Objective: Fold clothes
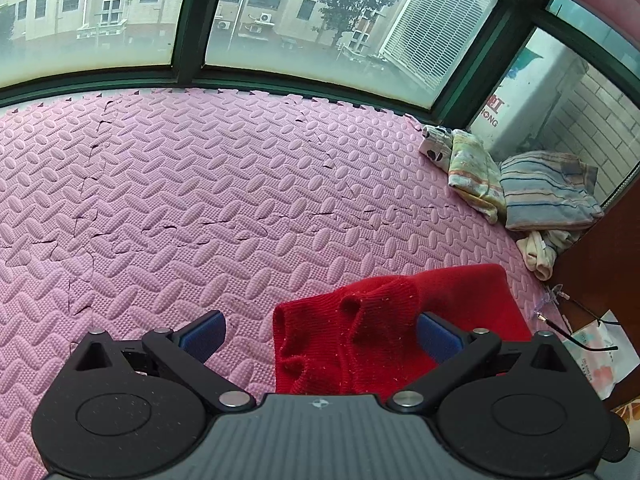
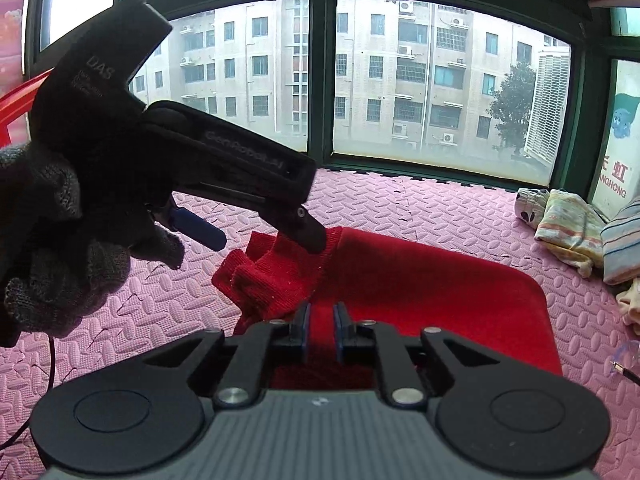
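While the pink foam floor mat (image 1: 200, 168) spreads below the window, a red sweater (image 2: 420, 292) lies on it. Right tool (image 2: 321, 322) is clamped on its fabric; left tool (image 1: 320, 332) gapes wide, one finger touching knit. Only the right view shows the gloved hand (image 2: 48, 248).

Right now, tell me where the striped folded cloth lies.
In the left wrist view, the striped cloth lies far right on the pink mat, beside the floral cloth.

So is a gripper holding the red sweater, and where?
Yes. The right gripper is shut on a fold of the red sweater at its near edge. The left gripper is open, holding nothing.
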A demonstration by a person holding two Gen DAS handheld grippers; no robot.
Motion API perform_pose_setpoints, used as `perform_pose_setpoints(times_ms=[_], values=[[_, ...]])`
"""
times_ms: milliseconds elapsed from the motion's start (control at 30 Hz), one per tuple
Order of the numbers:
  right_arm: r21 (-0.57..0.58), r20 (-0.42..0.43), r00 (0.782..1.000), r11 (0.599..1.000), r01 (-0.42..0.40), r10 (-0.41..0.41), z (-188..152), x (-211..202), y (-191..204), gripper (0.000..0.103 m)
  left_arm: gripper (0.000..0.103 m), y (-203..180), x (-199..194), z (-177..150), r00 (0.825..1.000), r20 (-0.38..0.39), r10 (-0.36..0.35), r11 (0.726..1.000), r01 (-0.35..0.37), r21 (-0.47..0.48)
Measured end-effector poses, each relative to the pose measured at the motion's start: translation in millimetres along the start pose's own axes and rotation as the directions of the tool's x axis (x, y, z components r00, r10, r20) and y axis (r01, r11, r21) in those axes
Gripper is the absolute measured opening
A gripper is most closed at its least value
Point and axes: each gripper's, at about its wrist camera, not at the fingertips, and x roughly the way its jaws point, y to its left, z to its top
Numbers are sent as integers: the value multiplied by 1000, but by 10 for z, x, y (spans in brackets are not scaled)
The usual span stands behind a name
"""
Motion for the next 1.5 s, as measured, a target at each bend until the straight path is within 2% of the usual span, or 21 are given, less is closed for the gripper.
perform_pose_setpoints(times_ms=[167, 433, 700, 900, 1200, 1500], values=[[-29, 12, 1000, 999, 17, -17, -64, 55, 54, 12, 103, 49, 243, 49, 999, -39, 25, 998, -27, -55], [-194, 35, 997, 978, 74, -68, -208, 174, 258, 11, 103, 228, 408, 49, 997, -76, -30, 990, 19, -142], [-169, 114, 992, 983, 75, -56, -96, 30, 238, 11, 103, 270, 298, 22, 997, -51, -61, 988, 53, -148], [-176, 93, 996, 984, 22, -5, -60, 144, 270, 11, 103, 359, 294, 14, 997, -43, -64, 984, 56, -168], [-230, 57, 998, 972, 44, -31, -136, 318, 401, 13, 103, 484, 408, 0, 997, -40, -66, 978, 57, -201], [-250, 121, 992, 966, 61, -31, -118, 200, 446, 13, 103, 477, 310, 9, 998, -19, -65, 979, 60, -193]])
